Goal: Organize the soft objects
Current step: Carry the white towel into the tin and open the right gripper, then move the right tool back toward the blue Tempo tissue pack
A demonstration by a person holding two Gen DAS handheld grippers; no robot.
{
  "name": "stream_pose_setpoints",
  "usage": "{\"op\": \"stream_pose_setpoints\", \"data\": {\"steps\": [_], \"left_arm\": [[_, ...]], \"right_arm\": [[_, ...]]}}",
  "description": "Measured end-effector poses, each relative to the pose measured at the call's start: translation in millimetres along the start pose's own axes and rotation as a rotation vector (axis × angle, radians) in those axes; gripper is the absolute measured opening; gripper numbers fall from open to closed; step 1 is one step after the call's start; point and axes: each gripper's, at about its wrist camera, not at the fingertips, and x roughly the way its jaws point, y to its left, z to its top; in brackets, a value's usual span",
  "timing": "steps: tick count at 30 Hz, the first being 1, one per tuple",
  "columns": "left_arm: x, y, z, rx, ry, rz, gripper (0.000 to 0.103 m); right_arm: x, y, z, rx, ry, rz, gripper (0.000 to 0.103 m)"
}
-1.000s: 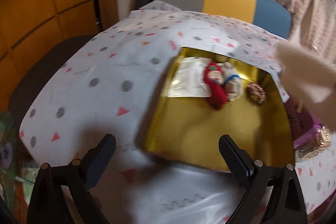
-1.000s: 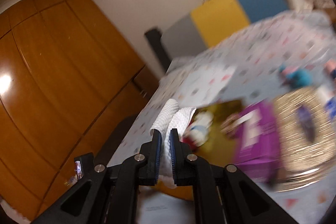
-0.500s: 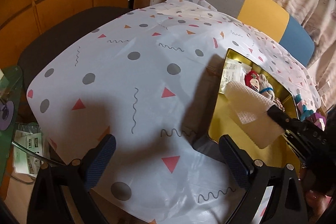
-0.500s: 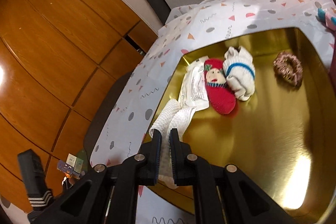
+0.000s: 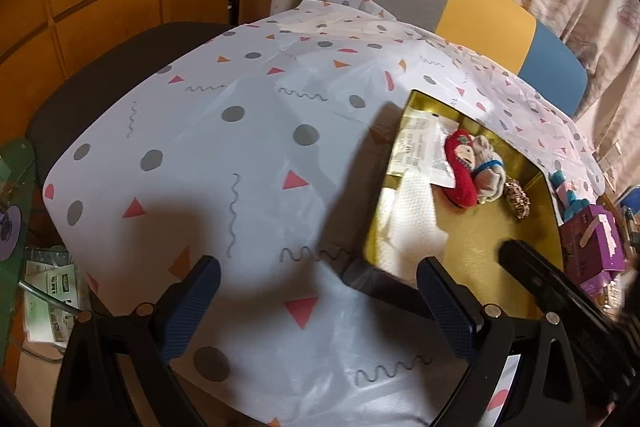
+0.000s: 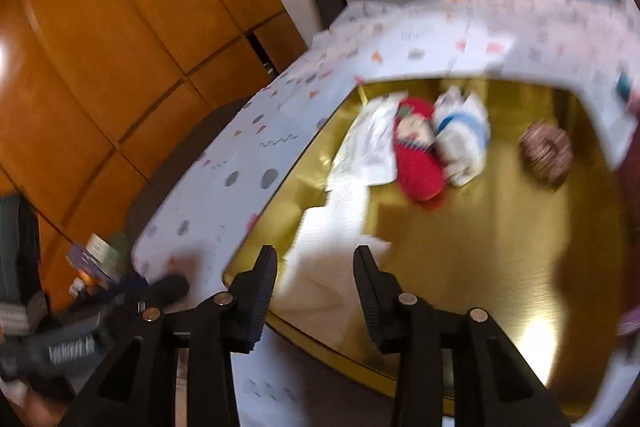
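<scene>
Right tongs (image 6: 316, 283) just opening, parted, gripping nothing; white cloth (image 6: 332, 223) in gold tray (image 6: 500, 247), between and just beyond tips, apparently released. Left tongs (image 5: 320, 299) wide open, empty, over table (image 5: 240, 147) beside tray.

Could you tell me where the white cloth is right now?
The white cloth lies inside the gold tray, in its near left corner, just in front of the paper packet and beside the red sock.
</scene>
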Motion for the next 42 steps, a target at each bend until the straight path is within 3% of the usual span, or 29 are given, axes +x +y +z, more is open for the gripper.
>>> {"op": "stream_pose_setpoints", "data": {"steps": [4, 13, 19, 23, 28, 32, 36, 39, 40, 41, 42], "left_arm": [[-6, -21, 0, 0.037, -0.017, -0.044, 0.099], [-15, -100, -10, 0.207, -0.012, -0.197, 0.100], [-24, -153, -29, 0.314, 0.016, -0.298, 0.102], [-29, -185, -45, 0.394, 0.035, -0.357, 0.103], [-35, -224, -68, 0.491, 0.059, -0.415, 0.103], [-37, -241, -80, 0.538, 0.070, -0.427, 0.103], [-38, -246, -83, 0.555, 0.075, -0.430, 0.103], [-39, -243, -80, 0.545, 0.071, -0.422, 0.103], [-38, -242, -79, 0.542, 0.071, -0.414, 0.103], [-38, -240, -78, 0.538, 0.070, -0.409, 0.103], [-37, -238, -76, 0.533, 0.067, -0.402, 0.103]], "right_arm": [[-48, -3, -6, -0.044, -0.087, -0.040, 0.039], [-163, -51, -14, 0.022, -0.254, -0.186, 0.040], [-237, -114, -29, 0.152, -0.335, -0.309, 0.040], [-267, -182, -46, 0.320, -0.338, -0.420, 0.041], [-271, -277, -57, 0.604, -0.289, -0.414, 0.041], [-247, -338, -54, 0.815, -0.235, -0.337, 0.042], [-220, -375, -40, 0.957, -0.193, -0.249, 0.043], [-203, -391, -24, 1.023, -0.175, -0.224, 0.055], [-198, -392, -18, 1.023, -0.162, -0.225, 0.070], [-191, -396, -13, 1.029, -0.123, -0.237, 0.077], [-185, -399, -11, 1.050, -0.092, -0.256, 0.077]]}}
